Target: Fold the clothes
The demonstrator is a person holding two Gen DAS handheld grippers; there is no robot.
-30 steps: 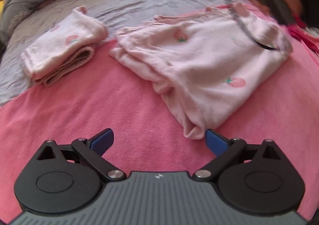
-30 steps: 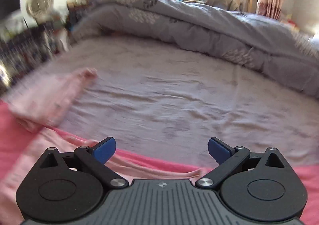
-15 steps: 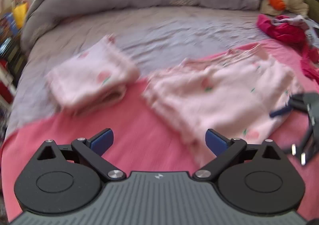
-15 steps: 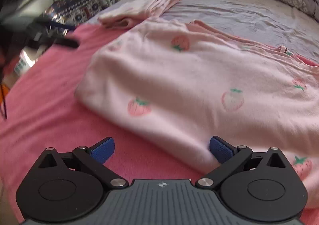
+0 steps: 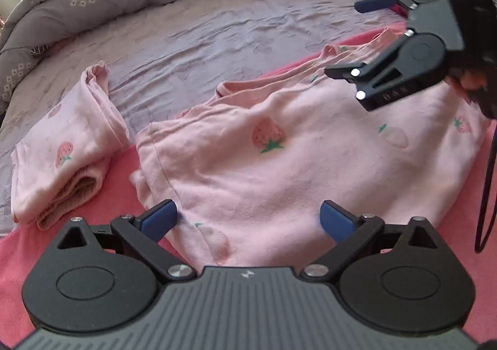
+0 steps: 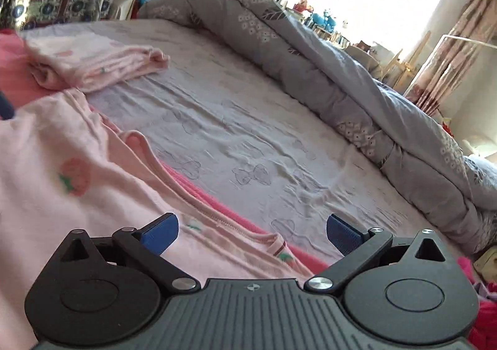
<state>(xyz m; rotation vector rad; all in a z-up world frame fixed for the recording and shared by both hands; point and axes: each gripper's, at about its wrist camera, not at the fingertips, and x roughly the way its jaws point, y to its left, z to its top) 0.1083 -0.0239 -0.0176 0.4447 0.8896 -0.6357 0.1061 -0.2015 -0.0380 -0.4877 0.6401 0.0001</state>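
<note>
Left fingers: the blue pads (image 5: 158,219) of the left gripper (image 5: 248,221) are spread wide, with nothing held; the near edge of the pink strawberry garment (image 5: 279,163) is seen between and just ahead of them.
Right fingers: the right gripper (image 6: 251,233) is likewise spread wide and empty; its pads (image 6: 161,232) are poised over the garment's far hemmed edge (image 6: 248,236), near the right corner.
Garment: it is laid partly folded on a pink blanket (image 5: 93,210), overlapping the grey sheet (image 6: 248,148) at its far side.
Step in hand: a further fold is judged to be starting, with no grasp yet made.
Doing it well: each corner should be pinched through all layers together, and both sides lifted evenly so the fold line stays straight.
Edges: the left side seam and the far hem are exposed and reachable.
Open room: bare sheet is left beyond the garment; a folded pink piece (image 5: 62,157) lies just beside it on the left, and a bunched grey quilt (image 6: 357,86) borders the far side.
</note>
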